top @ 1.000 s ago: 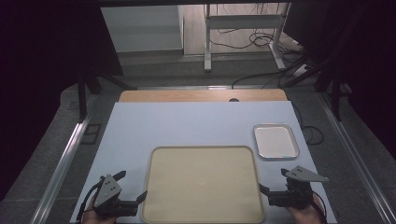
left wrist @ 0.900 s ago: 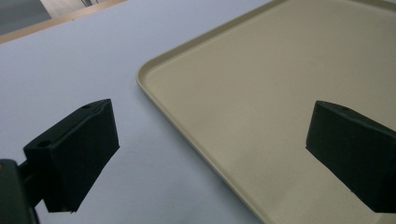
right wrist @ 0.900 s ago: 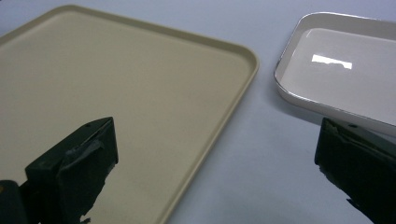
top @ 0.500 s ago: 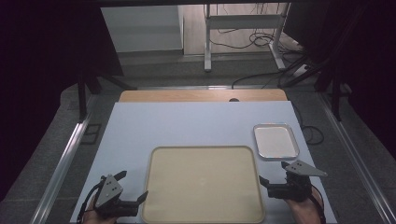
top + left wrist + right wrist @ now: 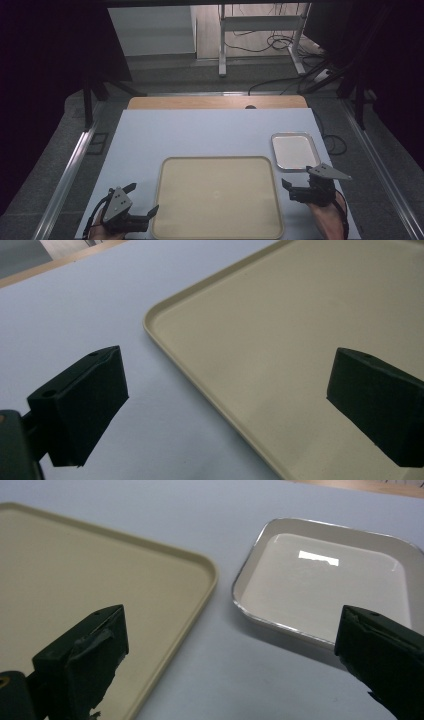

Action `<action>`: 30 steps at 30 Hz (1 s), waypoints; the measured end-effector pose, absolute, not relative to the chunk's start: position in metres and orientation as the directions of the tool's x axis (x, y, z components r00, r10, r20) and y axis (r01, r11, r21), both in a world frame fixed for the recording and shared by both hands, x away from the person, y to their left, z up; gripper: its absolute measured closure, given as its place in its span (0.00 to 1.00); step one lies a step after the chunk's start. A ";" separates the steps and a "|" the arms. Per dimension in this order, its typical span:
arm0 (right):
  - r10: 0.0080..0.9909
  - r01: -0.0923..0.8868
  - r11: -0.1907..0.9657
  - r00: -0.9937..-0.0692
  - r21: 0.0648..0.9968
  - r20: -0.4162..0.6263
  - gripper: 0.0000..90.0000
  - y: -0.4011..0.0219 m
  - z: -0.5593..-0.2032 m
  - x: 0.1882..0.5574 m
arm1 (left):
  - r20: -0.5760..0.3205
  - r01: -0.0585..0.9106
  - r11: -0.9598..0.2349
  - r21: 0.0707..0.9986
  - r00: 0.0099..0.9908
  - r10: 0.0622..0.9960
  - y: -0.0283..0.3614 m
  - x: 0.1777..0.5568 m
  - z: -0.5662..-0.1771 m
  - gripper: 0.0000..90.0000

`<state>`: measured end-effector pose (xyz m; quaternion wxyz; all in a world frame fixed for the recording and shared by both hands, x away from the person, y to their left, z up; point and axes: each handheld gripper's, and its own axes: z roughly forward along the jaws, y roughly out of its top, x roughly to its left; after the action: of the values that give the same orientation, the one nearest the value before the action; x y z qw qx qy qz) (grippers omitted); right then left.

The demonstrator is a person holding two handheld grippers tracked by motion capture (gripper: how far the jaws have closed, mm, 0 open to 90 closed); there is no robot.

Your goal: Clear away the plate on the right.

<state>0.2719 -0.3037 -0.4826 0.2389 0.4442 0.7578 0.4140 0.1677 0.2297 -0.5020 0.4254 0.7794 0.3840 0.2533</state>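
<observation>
A large empty beige tray (image 5: 217,159) lies on the near middle of the table. To its right, farther back, sits a small white tray (image 5: 293,151) with a metal rim, also empty. My left gripper (image 5: 141,199) is open at the beige tray's near left corner; in the left gripper view the gripper (image 5: 227,407) straddles the tray's edge (image 5: 167,342). Just in front of the small tray my right gripper (image 5: 299,179) is also open. The right gripper view shows this gripper (image 5: 232,665) between the beige tray's corner (image 5: 207,587) and the small tray (image 5: 325,580).
The pale blue table top (image 5: 200,130) ends in a wooden strip (image 5: 215,102) at the far edge. Metal rails (image 5: 67,172) run along both sides. Beyond the table are a desk frame and cables (image 5: 270,45) on the floor.
My right gripper has moved a little forward toward the small white tray. The left gripper has hardly moved.
</observation>
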 end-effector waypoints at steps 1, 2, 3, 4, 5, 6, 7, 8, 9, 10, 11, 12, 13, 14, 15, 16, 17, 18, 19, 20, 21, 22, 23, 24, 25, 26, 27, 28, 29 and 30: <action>0.873 0.473 0.260 -0.487 0.842 0.004 0.01 -0.304 -0.483 0.273 | 0.066 0.383 -0.341 0.858 0.577 0.814 0.230 0.168 -0.502 0.03; 0.876 0.472 0.255 -0.482 0.844 0.004 0.01 -0.305 -0.482 0.275 | 0.065 0.384 -0.339 0.859 0.576 0.815 0.230 0.168 -0.502 0.03; 0.877 0.473 0.251 -0.480 0.845 0.007 0.01 -0.306 -0.483 0.276 | 0.062 0.384 -0.337 0.860 0.576 0.815 0.230 0.168 -0.502 0.03; 0.879 0.473 0.247 -0.476 0.846 0.009 0.01 -0.307 -0.483 0.278 | 0.060 0.385 -0.334 0.860 0.575 0.816 0.231 0.168 -0.502 0.03; 0.882 0.474 0.246 -0.472 0.845 0.008 0.01 -0.308 -0.483 0.279 | 0.060 0.385 -0.334 0.860 0.575 0.816 0.231 0.168 -0.502 0.03; 0.884 0.479 0.245 -0.468 0.843 0.009 0.01 -0.309 -0.483 0.281 | 0.055 0.388 -0.330 0.861 0.574 0.817 0.231 0.168 -0.502 0.03; 0.884 0.479 0.245 -0.468 0.843 0.009 0.01 -0.309 -0.483 0.281 | 0.055 0.388 -0.330 0.861 0.574 0.817 0.231 0.168 -0.502 0.03; 0.887 0.486 0.243 -0.462 0.840 0.011 0.01 -0.311 -0.484 0.284 | 0.053 0.389 -0.328 0.861 0.573 0.818 0.231 0.168 -0.502 0.03; 0.887 0.486 0.243 -0.462 0.840 0.011 0.01 -0.311 -0.484 0.284 | 0.053 0.389 -0.328 0.861 0.573 0.818 0.231 0.168 -0.502 0.03; 0.892 0.492 0.247 -0.453 0.835 0.003 0.01 -0.312 -0.485 0.288 | 0.052 0.389 -0.327 0.861 0.573 0.818 0.231 0.168 -0.502 0.03; 0.892 0.492 0.247 -0.453 0.835 0.003 0.01 -0.312 -0.485 0.288 | 0.051 0.389 -0.326 0.861 0.573 0.818 0.231 0.168 -0.502 0.03; 0.895 0.495 0.251 -0.446 0.832 -0.006 0.01 -0.314 -0.485 0.291 | 0.049 0.390 -0.324 0.862 0.572 0.819 0.232 0.169 -0.502 0.03; 0.897 0.495 0.254 -0.442 0.831 -0.011 0.01 -0.315 -0.486 0.292 | 0.049 0.390 -0.324 0.862 0.572 0.819 0.232 0.169 -0.502 0.03; 0.898 0.496 0.255 -0.439 0.830 -0.014 0.01 -0.316 -0.486 0.294 | 0.048 0.390 -0.323 0.862 0.572 0.819 0.232 0.169 -0.502 0.03; 0.898 0.496 0.255 -0.439 0.830 -0.014 0.01 -0.316 -0.486 0.294 | 0.048 0.390 -0.323 0.862 0.572 0.819 0.232 0.169 -0.502 0.03; 0.900 0.496 0.252 -0.435 0.831 -0.013 0.02 -0.318 -0.486 0.298 | 0.046 0.391 -0.321 0.863 0.571 0.820 0.232 0.169 -0.502 0.03; 0.902 0.497 0.249 -0.432 0.831 -0.012 0.02 -0.319 -0.486 0.299 | 0.045 0.392 -0.320 0.863 0.571 0.820 0.232 0.169 -0.502 0.03; 0.903 0.498 0.247 -0.430 0.831 -0.011 0.02 -0.320 -0.486 0.301 | 0.044 0.392 -0.320 0.863 0.571 0.820 0.232 0.169 -0.502 0.03; 0.903 0.498 0.247 -0.430 0.831 -0.011 0.02 -0.320 -0.486 0.301 | 0.044 0.392 -0.320 0.863 0.571 0.820 0.232 0.169 -0.502 0.03; 0.905 0.505 0.242 -0.425 0.828 -0.005 0.02 -0.322 -0.487 0.305 | 0.044 0.392 -0.319 0.863 0.571 0.820 0.232 0.169 -0.502 0.03; 0.905 0.505 0.242 -0.425 0.828 -0.005 0.02 -0.322 -0.487 0.305 | 0.044 0.392 -0.319 0.863 0.571 0.820 0.232 0.169 -0.502 0.03; 0.907 0.513 0.239 -0.420 0.824 -0.001 0.02 -0.324 -0.488 0.309 | 0.041 0.394 -0.317 0.863 0.571 0.820 0.232 0.169 -0.502 0.03; 0.907 0.513 0.239 -0.420 0.824 -0.001 0.02 -0.324 -0.488 0.309 | 0.041 0.394 -0.317 0.863 0.571 0.820 0.232 0.169 -0.502 0.03; 0.911 0.517 0.234 -0.413 0.824 0.000 0.02 -0.325 -0.489 0.312 | 0.040 0.394 -0.316 0.863 0.571 0.820 0.232 0.169 -0.502 0.03; 0.911 0.517 0.234 -0.413 0.824 0.000 0.02 -0.325 -0.489 0.312 | 0.040 0.394 -0.316 0.863 0.571 0.820 0.232 0.169 -0.502 0.03; 0.913 0.519 0.233 -0.409 0.823 0.000 0.02 -0.326 -0.489 0.313 | 0.039 0.394 -0.315 0.863 0.570 0.820 0.232 0.169 -0.502 0.03; 0.917 0.522 0.230 -0.399 0.821 -0.004 0.02 -0.328 -0.489 0.316 | 0.039 0.395 -0.315 0.863 0.571 0.820 0.233 0.169 -0.502 0.03; 0.920 0.523 0.229 -0.392 0.821 -0.007 0.02 -0.329 -0.490 0.318 | 0.038 0.395 -0.315 0.863 0.571 0.820 0.233 0.169 -0.502 0.03; 0.920 0.523 0.229 -0.392 0.821 -0.007 0.02 -0.329 -0.490 0.318 | 0.038 0.395 -0.315 0.863 0.571 0.820 0.233 0.169 -0.502 0.03; 0.924 0.526 0.229 -0.381 0.819 -0.014 0.02 -0.331 -0.490 0.321 | 0.037 0.396 -0.314 0.863 0.571 0.820 0.233 0.169 -0.502 0.03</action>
<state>0.3211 -0.3311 -0.4899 0.2617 0.4907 0.7391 0.3801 0.1694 0.2326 -0.5020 0.4339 0.7729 0.3932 0.2445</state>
